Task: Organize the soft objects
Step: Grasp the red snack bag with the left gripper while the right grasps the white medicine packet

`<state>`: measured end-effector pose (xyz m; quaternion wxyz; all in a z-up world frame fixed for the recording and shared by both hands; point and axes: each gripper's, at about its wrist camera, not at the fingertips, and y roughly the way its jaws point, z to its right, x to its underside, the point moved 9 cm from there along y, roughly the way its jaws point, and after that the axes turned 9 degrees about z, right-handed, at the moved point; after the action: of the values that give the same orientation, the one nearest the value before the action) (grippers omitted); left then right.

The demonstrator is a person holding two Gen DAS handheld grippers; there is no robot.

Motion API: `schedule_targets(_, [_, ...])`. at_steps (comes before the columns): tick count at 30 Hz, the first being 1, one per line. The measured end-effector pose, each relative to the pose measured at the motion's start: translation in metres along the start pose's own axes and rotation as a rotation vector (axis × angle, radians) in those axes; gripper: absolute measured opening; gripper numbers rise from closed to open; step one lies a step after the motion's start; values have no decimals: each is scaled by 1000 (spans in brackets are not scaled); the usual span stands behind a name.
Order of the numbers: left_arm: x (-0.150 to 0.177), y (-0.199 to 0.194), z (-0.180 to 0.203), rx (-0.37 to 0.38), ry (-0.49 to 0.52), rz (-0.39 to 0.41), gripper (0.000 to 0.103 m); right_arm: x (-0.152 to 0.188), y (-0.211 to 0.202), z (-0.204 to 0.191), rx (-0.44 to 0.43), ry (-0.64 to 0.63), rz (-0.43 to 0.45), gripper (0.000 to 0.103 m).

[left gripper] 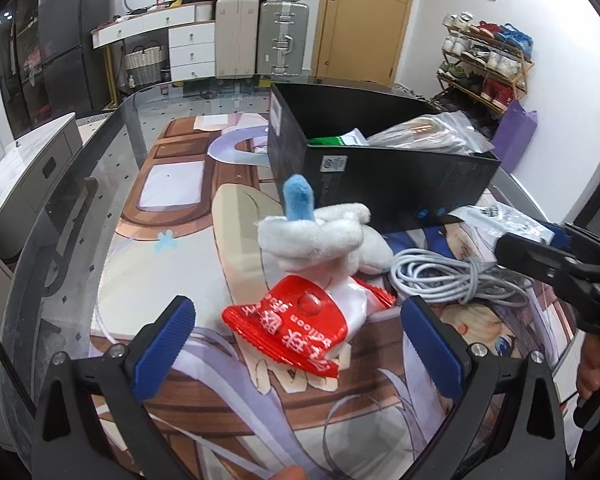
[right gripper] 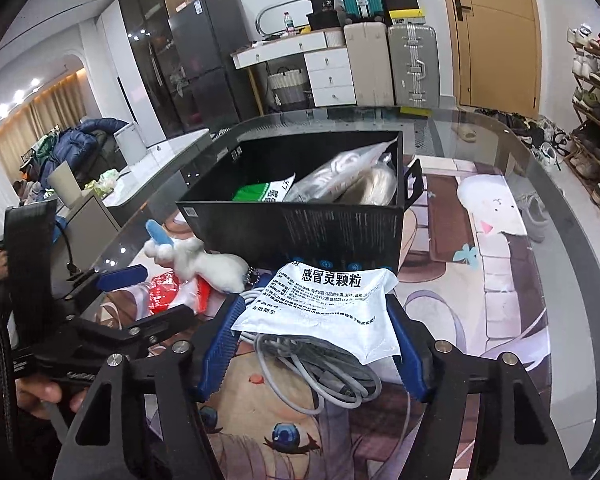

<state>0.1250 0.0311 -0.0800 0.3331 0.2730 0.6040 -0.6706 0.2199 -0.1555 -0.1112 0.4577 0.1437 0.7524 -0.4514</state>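
A black box [left gripper: 380, 184] stands on the table and holds a green-white packet [right gripper: 268, 192] and clear plastic bags [right gripper: 340, 176]. In front of it lie a white plush toy with a blue horn [left gripper: 320, 236], a red balloon packet [left gripper: 300, 328] and a coiled grey cable [left gripper: 452, 276]. My left gripper [left gripper: 300, 344] is open, its fingers on either side of the red packet. My right gripper [right gripper: 316, 344] is shut on a white medicine sachet [right gripper: 324, 304], held above the cable [right gripper: 316, 364] just in front of the box [right gripper: 300, 232].
A printed anime mat [left gripper: 180, 272] covers the glass table [right gripper: 572, 240]. Suitcases [left gripper: 260, 40], white drawers [left gripper: 188, 48] and a shoe rack [left gripper: 488, 64] stand beyond the table. The box's flap [right gripper: 414, 184] sticks out on its right side.
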Motion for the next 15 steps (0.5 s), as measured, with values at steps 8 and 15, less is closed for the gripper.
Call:
schedule_targets(8, [1, 10, -2, -27, -20, -31, 103, -2, -2, 1, -6, 4, 5, 70])
schedule_targets(15, [3, 11, 6, -28, 33, -31, 73, -2, -4, 2, -3, 4, 7, 70])
